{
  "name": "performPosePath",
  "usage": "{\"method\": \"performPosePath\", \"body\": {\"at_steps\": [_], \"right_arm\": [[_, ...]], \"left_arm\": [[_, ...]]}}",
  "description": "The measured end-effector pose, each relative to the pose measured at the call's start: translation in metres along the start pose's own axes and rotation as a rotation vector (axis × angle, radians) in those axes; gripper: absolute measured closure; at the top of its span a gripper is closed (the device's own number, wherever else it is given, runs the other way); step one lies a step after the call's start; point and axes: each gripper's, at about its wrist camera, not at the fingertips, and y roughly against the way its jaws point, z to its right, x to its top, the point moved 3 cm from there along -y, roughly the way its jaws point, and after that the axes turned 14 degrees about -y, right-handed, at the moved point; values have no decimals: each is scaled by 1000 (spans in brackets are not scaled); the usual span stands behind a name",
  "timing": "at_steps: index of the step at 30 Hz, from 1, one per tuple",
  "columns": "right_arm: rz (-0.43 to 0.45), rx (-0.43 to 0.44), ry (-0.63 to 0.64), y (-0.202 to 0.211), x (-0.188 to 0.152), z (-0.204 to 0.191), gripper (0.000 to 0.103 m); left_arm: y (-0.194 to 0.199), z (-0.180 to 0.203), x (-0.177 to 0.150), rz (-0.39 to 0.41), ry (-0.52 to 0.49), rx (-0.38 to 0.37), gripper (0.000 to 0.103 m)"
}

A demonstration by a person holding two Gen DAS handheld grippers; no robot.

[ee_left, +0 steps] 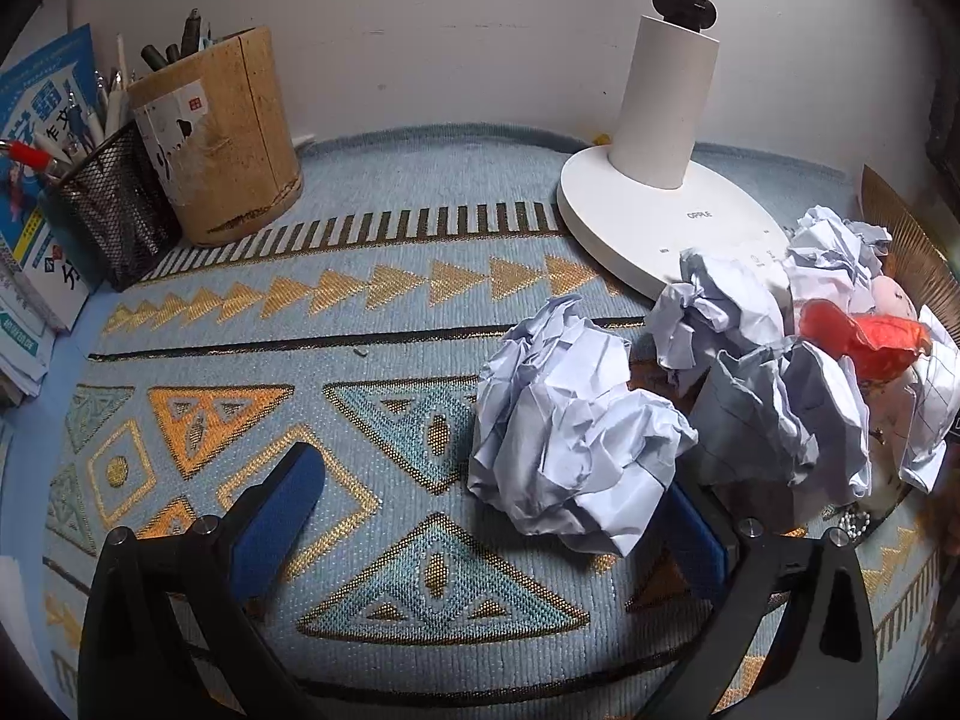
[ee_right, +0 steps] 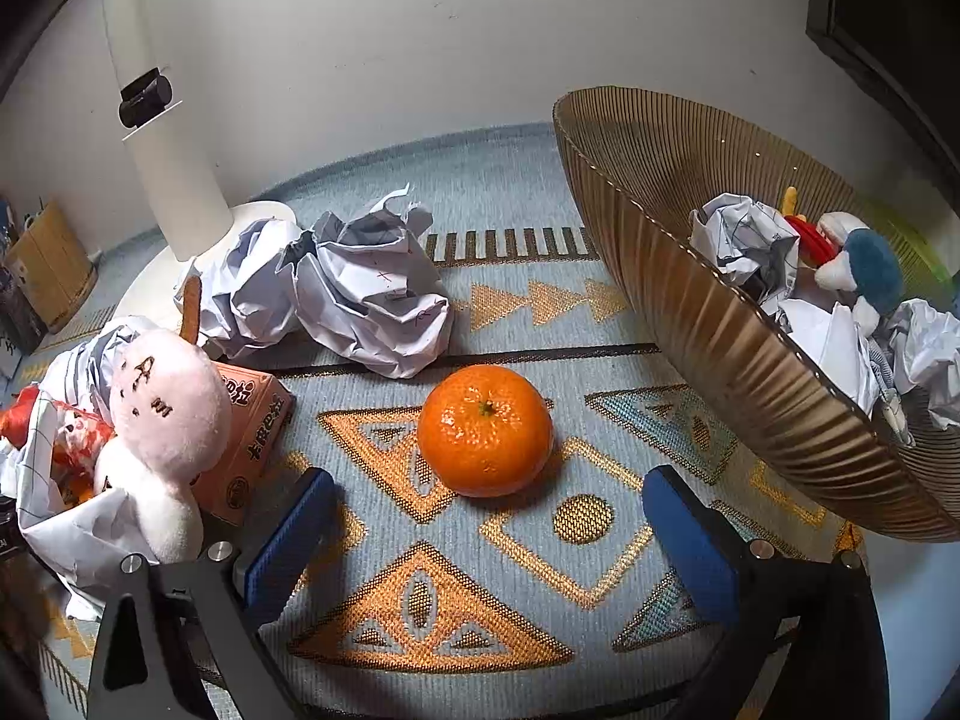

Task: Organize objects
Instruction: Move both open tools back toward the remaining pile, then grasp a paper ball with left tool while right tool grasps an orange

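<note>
Two grippers here, both with their blue fingers spread wide and holding nothing: the left gripper (ee_left: 480,516) hangs low over the patterned mat (ee_left: 372,312), with a crumpled paper ball (ee_left: 570,426) sitting just ahead between its fingers, nearer the right one. The right gripper (ee_right: 486,534) lines up on an orange (ee_right: 485,429) resting on the mat just beyond its fingertips. Ribbed brown basket (ee_right: 708,312) to the right already has paper and a plush toy in it; pink plush (ee_right: 162,414) and more crumpled paper (ee_right: 360,300) lie left and far.

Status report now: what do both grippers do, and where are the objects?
Left gripper open, crumpled paper ball between fingers. Right gripper open, orange just ahead on mat. Basket at right, already holding paper. Path clear.
</note>
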Motion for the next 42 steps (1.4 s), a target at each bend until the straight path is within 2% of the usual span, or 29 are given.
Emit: {"method": "performPosePath", "body": {"at_steps": [6, 10, 13, 17, 18, 19, 20, 21, 25, 28, 30, 33, 34, 42], "right_arm": [[-2, 8, -8, 4, 6, 8, 0], [6, 52, -42, 11, 12, 16, 0], [21, 20, -45, 16, 16, 19, 9], [42, -10, -58, 25, 21, 23, 27], [51, -16, -61, 28, 23, 24, 41], [62, -4, -58, 32, 24, 24, 68], [79, -2, -58, 37, 26, 24, 69], [110, 13, -58, 45, 27, 25, 70], [247, 139, -11, 86, 27, 26, 70], [312, 164, 41, 108, 18, 5, 70], [318, 195, 66, 105, 26, -12, 70], [318, 233, 66, 112, 17, -13, 69], [317, 239, 61, 98, 17, -26, 69], [303, 245, 36, 90, 19, -26, 69]], "left_arm": [[0, 0, 0, 0, 0, 0, 0], [-1, 0, -1, 0, 0, 0, 0], [-1, 0, 0, 0, 0, 0, 0], [-1, 0, 0, 0, -1, 0, 0], [1, 0, 0, 8, -3, -6, 5], [6, 1, 0, 40, -9, -17, 44], [14, 4, 1, 86, -21, -35, 67], [21, 6, 0, 121, -32, -26, 63], [50, 12, -4, 243, -63, 67, 63], [59, 7, -8, 287, -27, 86, 63], [60, -2, -10, 297, 16, 81, 63], [61, -12, -9, 293, 54, 82, 62], [60, -13, -9, 295, 58, 84, 62], [57, -9, -7, 293, 39, 106, 61]]}}
